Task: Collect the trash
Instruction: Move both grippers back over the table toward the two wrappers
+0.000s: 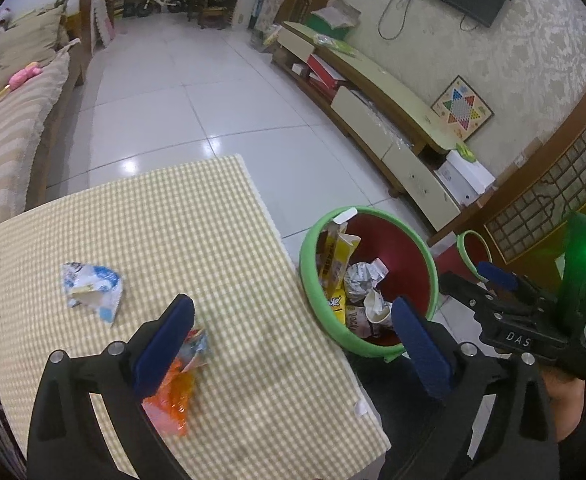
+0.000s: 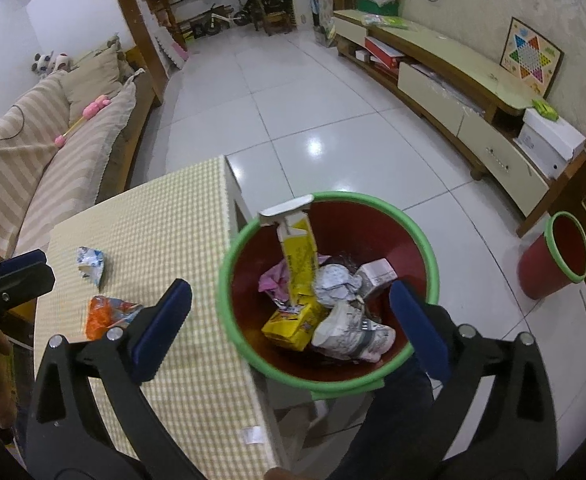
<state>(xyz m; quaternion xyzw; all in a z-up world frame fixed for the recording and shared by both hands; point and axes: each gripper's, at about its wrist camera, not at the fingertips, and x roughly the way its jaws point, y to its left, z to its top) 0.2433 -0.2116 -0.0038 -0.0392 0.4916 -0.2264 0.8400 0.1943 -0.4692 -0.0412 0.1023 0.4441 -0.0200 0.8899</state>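
Note:
A red bin with a green rim (image 2: 429,248) stands at the right edge of a table with a yellow checked cloth (image 1: 213,220). It holds several pieces of trash, among them a yellow carton (image 2: 299,256) and a crumpled paper cup (image 2: 349,332). My right gripper (image 2: 293,300) hovers open above the bin with nothing between its fingers. My left gripper (image 1: 293,320) is open and empty over the table's right part. An orange wrapper (image 1: 177,392) lies on the cloth beside its left finger. Farther left lies a blue-and-white wrapper (image 1: 93,288).
A second red bin with a green rim (image 2: 553,264) lies tilted on the white tiled floor at the right. A low TV cabinet (image 2: 453,80) runs along the right wall. A striped sofa (image 2: 33,168) stands beyond the table at the left.

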